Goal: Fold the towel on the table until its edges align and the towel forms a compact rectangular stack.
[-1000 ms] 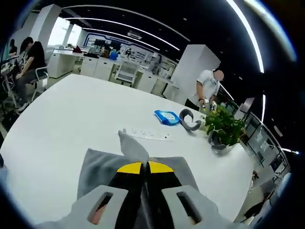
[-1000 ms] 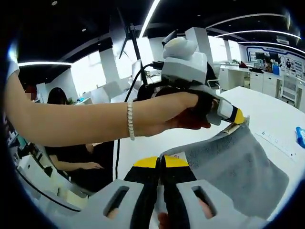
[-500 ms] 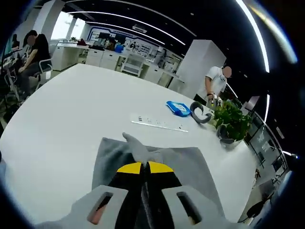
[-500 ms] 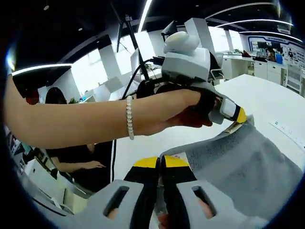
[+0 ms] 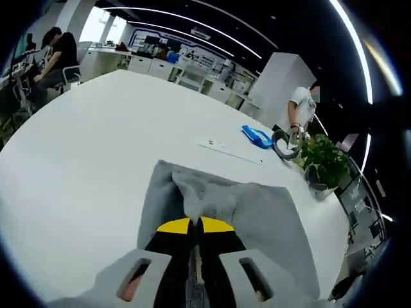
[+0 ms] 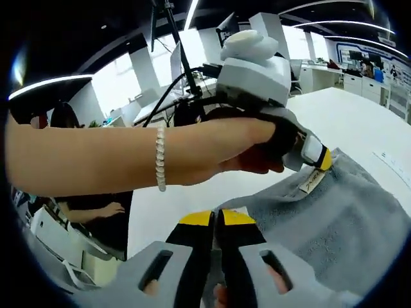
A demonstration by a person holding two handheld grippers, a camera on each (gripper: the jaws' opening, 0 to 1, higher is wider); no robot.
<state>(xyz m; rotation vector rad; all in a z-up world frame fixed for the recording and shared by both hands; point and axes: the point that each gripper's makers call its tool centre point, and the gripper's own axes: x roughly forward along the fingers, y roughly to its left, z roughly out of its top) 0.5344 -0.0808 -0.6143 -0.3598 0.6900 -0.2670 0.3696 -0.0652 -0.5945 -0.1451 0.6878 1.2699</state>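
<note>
Left gripper view, both tools pinching grey towel [image 5: 257, 212], plant [image 5: 324, 160] beyond.

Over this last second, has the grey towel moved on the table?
Yes. The grey towel has spread wider and lies flatter on the white table, its raised peak sinking, judged against the power strip beyond it.

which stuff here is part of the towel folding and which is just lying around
Part of the job:
- grey towel
- left gripper, shut on the towel
- right gripper, shut on the towel
- white table

Just lying about:
- blue packet
- power strip
- potted plant
- grey curved object
</note>
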